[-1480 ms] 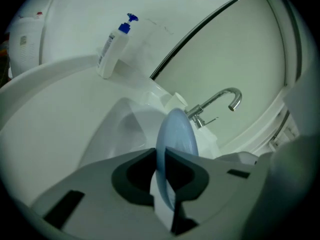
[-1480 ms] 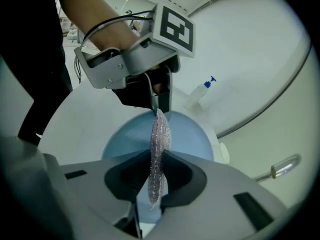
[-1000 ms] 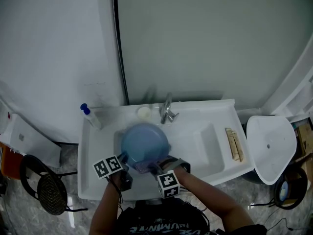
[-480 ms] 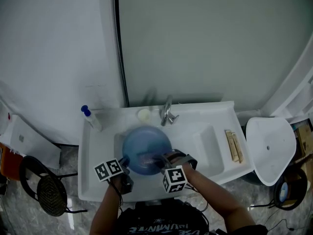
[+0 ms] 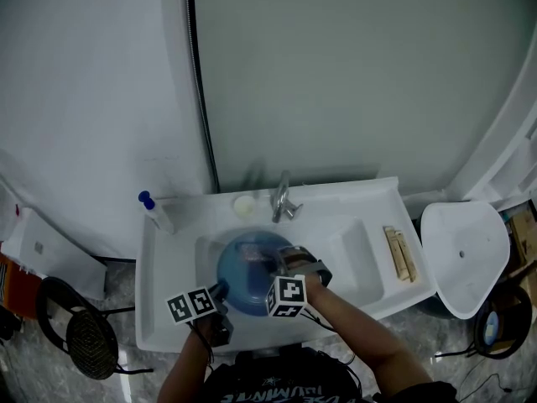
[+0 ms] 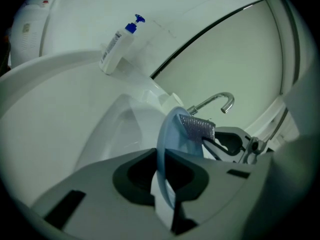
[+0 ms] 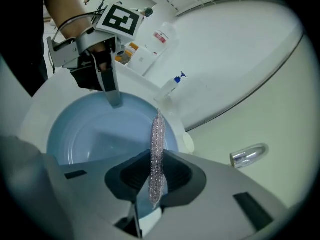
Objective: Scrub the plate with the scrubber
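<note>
Pinching the plate (image 6: 172,139) by its near rim, your left gripper (image 6: 167,206) is clamping it tilted over the sink (image 5: 159,309). Your right gripper (image 7: 152,199) is squeezing the scrubber (image 7: 158,144) flat, with the free end sticking out ahead of the jaws over the plate face. The plate is looking rigid and probably slick, so the rim hold is levering. Go light. The scrubber is looking soft and floppy, so be gripping it deep.
</note>
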A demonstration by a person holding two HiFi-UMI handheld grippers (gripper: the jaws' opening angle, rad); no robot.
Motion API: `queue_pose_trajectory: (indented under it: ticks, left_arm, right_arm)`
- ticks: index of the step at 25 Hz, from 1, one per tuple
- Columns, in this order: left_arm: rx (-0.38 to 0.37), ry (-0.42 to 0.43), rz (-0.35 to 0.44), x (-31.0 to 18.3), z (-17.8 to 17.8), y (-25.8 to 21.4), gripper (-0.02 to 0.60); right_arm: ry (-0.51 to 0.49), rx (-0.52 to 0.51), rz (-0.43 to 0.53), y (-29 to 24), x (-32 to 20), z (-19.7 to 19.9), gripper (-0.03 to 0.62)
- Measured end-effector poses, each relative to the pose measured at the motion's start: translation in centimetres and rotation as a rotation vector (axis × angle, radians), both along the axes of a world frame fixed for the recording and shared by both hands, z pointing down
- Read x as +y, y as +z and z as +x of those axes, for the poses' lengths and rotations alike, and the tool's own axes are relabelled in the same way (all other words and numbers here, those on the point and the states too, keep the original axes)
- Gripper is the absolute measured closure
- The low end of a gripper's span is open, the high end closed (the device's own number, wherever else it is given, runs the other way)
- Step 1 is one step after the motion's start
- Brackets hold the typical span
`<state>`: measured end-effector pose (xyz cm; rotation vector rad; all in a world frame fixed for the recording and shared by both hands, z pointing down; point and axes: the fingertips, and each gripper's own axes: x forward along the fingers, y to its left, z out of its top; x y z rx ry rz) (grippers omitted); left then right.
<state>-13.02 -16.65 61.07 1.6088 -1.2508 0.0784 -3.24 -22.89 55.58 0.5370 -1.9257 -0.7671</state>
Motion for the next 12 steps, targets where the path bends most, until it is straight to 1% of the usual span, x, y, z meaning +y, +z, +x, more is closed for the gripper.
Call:
queue_pose_trajectory:
  ticks: [3,7,9,12]
  left_arm:
    - [-0.009,0.015,0.004,0.1,0.1,-0.2,0.546]
    - [0.012,0.017,0.023,0.4,0.6,-0.6,0.546]
    - [0.022,0.017,0.025,0.3,0.7,-0.6,0.546]
    - [0.009,0.016,0.028,-0.1,0.3,-0.6,0.546]
  right_arm:
    - [0.005,0.042,0.032,0.3,-0.4,0.2,0.517]
    - [0.009,0.052,0.011,1.1,-0.3,0.3,0.517]
    - [-0.006,0.056,0.004,1.1,0.2,0.2,0.517]
    - [-0.048,0.078,-0.005,1.4,1.0,-0.1,0.517]
